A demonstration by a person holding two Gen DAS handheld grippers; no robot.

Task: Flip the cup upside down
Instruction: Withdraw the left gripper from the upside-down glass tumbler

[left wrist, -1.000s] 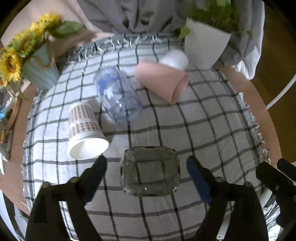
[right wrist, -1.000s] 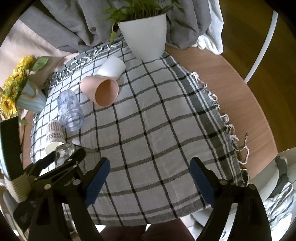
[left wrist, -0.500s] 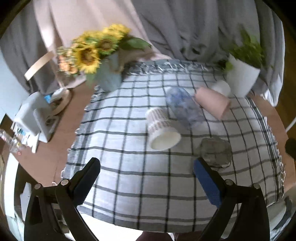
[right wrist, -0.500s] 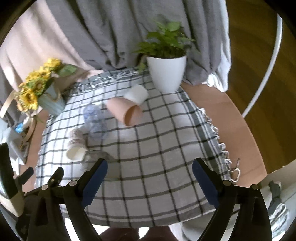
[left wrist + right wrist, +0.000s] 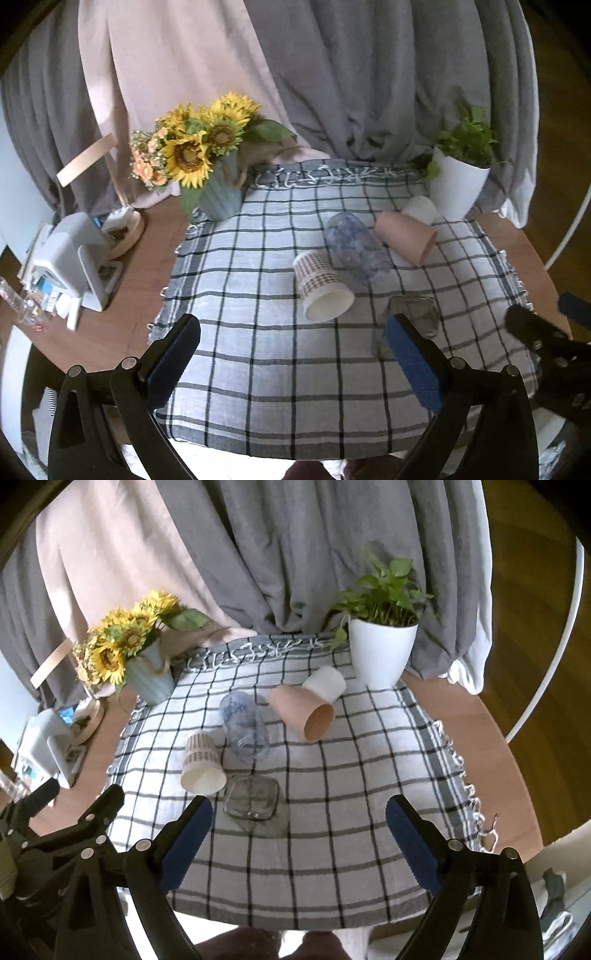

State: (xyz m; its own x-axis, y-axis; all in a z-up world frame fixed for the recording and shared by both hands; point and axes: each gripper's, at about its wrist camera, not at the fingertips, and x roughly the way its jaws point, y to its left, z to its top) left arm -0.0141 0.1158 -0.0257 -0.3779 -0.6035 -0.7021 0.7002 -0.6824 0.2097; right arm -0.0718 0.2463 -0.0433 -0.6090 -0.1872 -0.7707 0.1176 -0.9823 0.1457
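Grey and pink curtains point(image 5: 258, 554) are hanging behind a round wooden table point(image 5: 480, 738) that is wearing a black-and-white checked cloth point(image 5: 351, 775); a clear square glass cup point(image 5: 252, 798) is standing on the cloth near its front edge, base uppermost as far as the right wrist view lets one judge, and in the left wrist view point(image 5: 413, 314) it is sitting partly behind the blue pad of one finger. A patterned paper cup point(image 5: 201, 765) is lying on its side just beside the glass, mouth facing the cameras; a clear blue-printed tumbler point(image 5: 244, 728), a pink cup point(image 5: 303, 712) and a white cup point(image 5: 325, 683) are lying in a row farther back. Sunflowers point(image 5: 195, 144) are filling a ribbed vase point(image 5: 221, 192) at the back left; a green plant in a white pot point(image 5: 380, 653) is standing at the back right. The left gripper point(image 5: 291, 354) is hovering with fingers spread wide, holding nothing; the right gripper point(image 5: 299, 834) is likewise gaping apart, gripping nothing, above the cloth's near edge.
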